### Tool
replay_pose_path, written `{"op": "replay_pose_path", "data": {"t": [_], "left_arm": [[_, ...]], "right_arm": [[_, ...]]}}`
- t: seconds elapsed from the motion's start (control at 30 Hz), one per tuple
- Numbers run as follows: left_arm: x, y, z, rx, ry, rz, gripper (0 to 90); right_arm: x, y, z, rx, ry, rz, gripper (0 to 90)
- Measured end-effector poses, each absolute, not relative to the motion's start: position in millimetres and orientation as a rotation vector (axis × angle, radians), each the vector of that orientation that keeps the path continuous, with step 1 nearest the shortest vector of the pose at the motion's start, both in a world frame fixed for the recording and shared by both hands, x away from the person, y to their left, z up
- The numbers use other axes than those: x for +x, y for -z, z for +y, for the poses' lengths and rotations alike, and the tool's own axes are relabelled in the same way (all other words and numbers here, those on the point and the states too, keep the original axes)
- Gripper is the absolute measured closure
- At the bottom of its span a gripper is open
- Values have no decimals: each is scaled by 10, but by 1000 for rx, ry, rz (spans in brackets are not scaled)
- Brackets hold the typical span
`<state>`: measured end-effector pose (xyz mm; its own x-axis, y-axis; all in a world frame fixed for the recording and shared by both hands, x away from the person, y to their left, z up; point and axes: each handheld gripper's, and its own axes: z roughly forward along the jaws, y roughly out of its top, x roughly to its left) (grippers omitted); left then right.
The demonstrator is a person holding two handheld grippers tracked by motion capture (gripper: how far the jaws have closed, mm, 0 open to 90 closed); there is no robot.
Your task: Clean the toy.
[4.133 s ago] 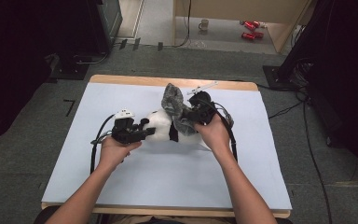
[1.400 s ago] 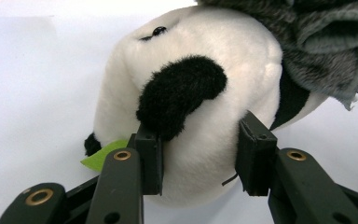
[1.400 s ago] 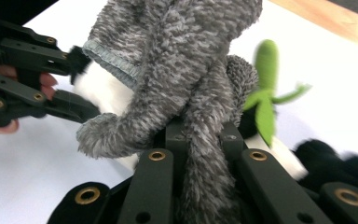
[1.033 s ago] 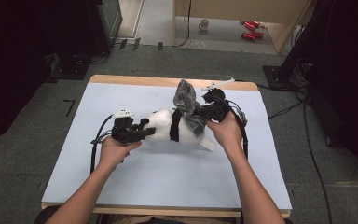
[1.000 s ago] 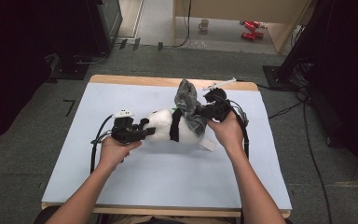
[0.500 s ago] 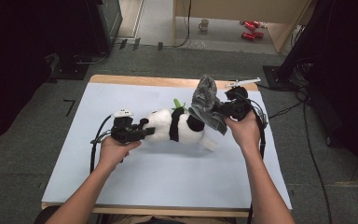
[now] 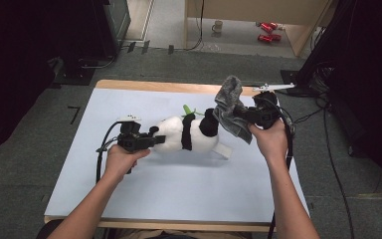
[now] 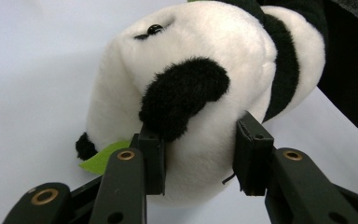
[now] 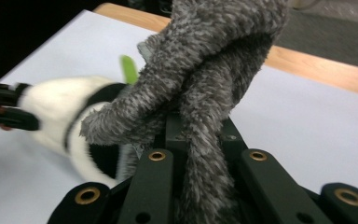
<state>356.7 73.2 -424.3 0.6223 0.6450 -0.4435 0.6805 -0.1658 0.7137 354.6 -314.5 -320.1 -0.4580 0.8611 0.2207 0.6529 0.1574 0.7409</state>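
A black-and-white panda plush [image 7: 189, 134] lies on its side on the pale blue table top [image 7: 179, 199]. My left gripper [image 7: 154, 140] is shut on its head; in the left gripper view [image 8: 198, 154] the pads press into the white fur beside a black ear, and the jaws have just been closing a little further on it. My right gripper [image 7: 238, 115] is shut on a grey fuzzy cloth [image 7: 229, 107], lifted just right of the panda's rear. In the right gripper view the cloth [image 9: 214, 56] bunches over the jaws [image 9: 193, 135], with the panda [image 9: 51, 107] behind.
A green felt leaf [image 7: 187, 109] sticks out of the panda's far side, and a white tag [image 7: 224, 151] lies by its rear. The table's wooden far edge [image 7: 169, 87] is close behind. On the floor beyond are a mug [image 7: 219, 25], red items [image 7: 266, 32] and cables [image 7: 328, 144].
My right gripper has carried the grey cloth to the right and upward, off the panda, baring its rear. The left hand and the panda's head have stayed put.
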Motion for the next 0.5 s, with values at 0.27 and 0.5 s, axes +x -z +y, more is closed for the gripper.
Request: {"op": "replay_pose_path", "data": {"t": [0.27, 0.5], "left_arm": [[3535, 4094, 848, 1835, 159, 1149, 632], [3527, 4114, 846, 1825, 115, 1147, 616]], "right_arm": [[3405, 3036, -2801, 1324, -1286, 2264, 806], [3380, 3219, -2418, 1236, -1266, 2396, 806]]}}
